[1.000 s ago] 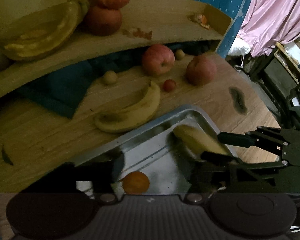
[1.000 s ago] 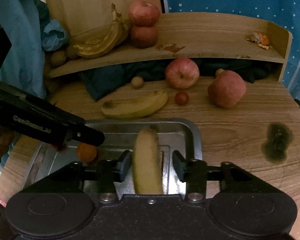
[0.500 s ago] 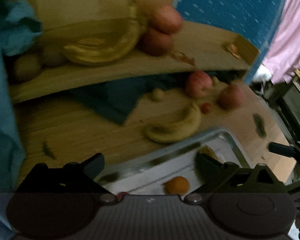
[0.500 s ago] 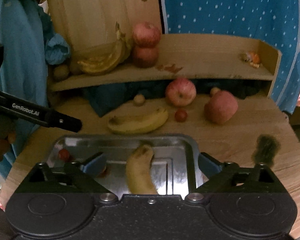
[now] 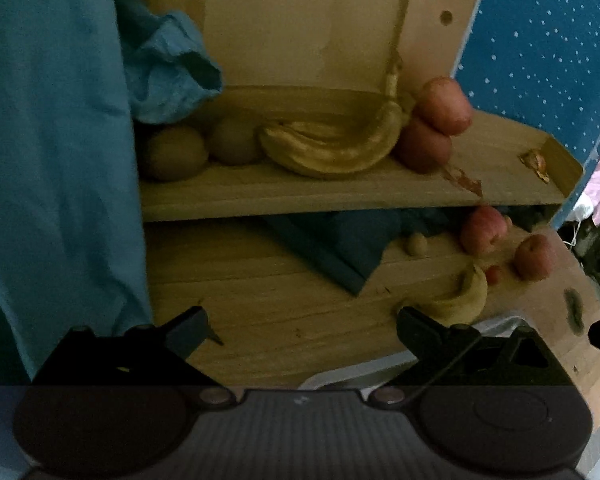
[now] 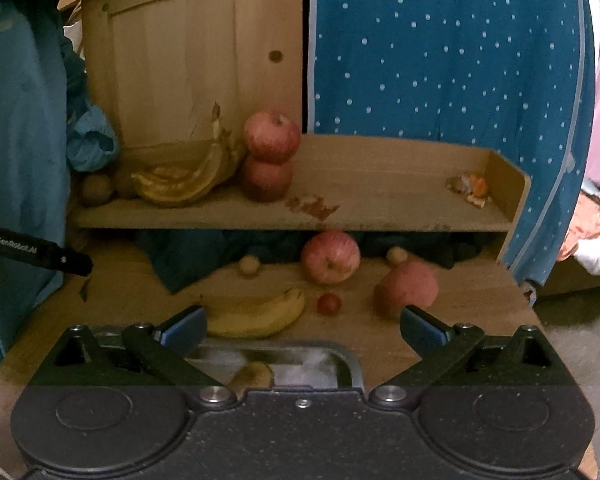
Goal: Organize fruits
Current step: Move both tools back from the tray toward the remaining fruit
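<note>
My right gripper (image 6: 302, 326) is spread wide and empty above the metal tray (image 6: 350, 364), where one banana (image 6: 252, 376) lies. My left gripper (image 5: 302, 326) is also spread, holding nothing, over the table (image 5: 284, 320). Another banana (image 6: 260, 314) lies on the table just behind the tray, near two apples (image 6: 331, 256).

Right gripper (image 6: 302, 326): black speckled plastic housing, silver screws, blue pads on its fingers (image 6: 184, 326). Left gripper (image 5: 302, 326): ribbed dark housing; its side arm reads "GenRobot.AI" in white.
</note>
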